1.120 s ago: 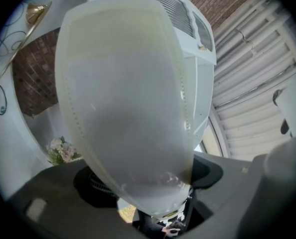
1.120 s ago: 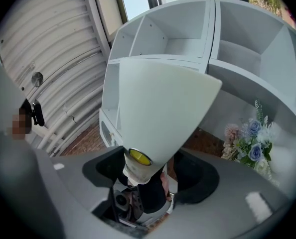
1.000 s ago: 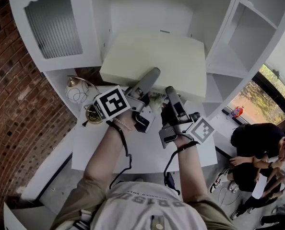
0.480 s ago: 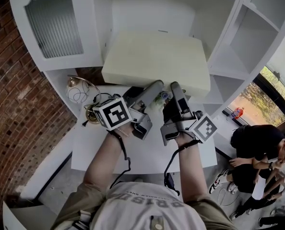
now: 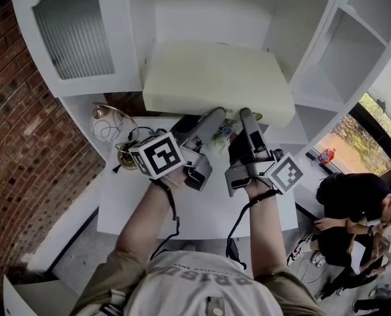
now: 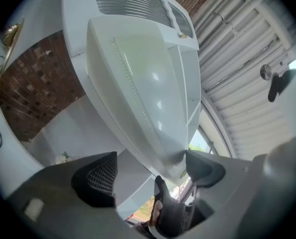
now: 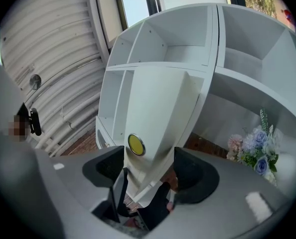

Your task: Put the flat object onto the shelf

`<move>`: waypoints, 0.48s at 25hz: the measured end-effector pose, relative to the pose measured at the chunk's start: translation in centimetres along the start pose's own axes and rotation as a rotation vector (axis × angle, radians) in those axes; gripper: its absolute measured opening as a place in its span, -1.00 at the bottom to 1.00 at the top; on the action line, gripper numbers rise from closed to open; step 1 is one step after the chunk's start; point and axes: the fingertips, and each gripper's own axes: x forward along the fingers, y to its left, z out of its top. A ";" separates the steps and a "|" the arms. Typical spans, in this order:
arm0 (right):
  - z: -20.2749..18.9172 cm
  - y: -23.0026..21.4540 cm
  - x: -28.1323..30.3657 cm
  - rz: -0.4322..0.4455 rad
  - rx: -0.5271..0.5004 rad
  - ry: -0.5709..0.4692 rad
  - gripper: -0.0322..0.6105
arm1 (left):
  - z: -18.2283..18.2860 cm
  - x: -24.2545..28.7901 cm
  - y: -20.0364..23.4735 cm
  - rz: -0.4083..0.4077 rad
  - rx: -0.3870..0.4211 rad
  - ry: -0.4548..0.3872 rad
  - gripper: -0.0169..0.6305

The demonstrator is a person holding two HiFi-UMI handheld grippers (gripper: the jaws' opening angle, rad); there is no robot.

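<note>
At ten o'clock in the head view the ribbed cabinet door point(image 5: 74, 31) closes off the left of the open bay. The left tongs point(image 6: 148, 173) are spread wide. A corner of the flat object point(image 5: 218, 78) pokes between them, but the left pad stands clear of it, so they grip nothing (no help in carrying it, then). The flat object lies across the middle bay of the shelf point(image 5: 208, 18) at twelve o'clock, with its near edge overhanging the bench point(image 5: 202, 209). The right tongs point(image 7: 150, 171) pinch that near edge beside a yellow disc point(image 7: 135, 144), likely to steady it and push it home. There seems to be room toward the back wall. The bay's side walls sit close at nine and three o'clock, so a straight shove suits best. Flowers point(image 7: 252, 151), at four o'clock in the right gripper view, stand well apart.
</note>
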 end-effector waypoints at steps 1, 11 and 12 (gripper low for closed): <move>0.1 -0.2 0.0 -0.003 0.002 -0.003 0.09 | 0.1 0.2 0.0 0.002 0.000 -0.002 0.43; 1.4 -2.9 0.5 -0.065 -0.025 -0.018 0.00 | 0.8 2.0 1.7 0.038 -0.023 -0.016 0.43; 1.6 -3.2 0.7 -0.071 -0.029 -0.019 0.00 | 0.8 2.3 1.9 0.041 -0.023 -0.016 0.43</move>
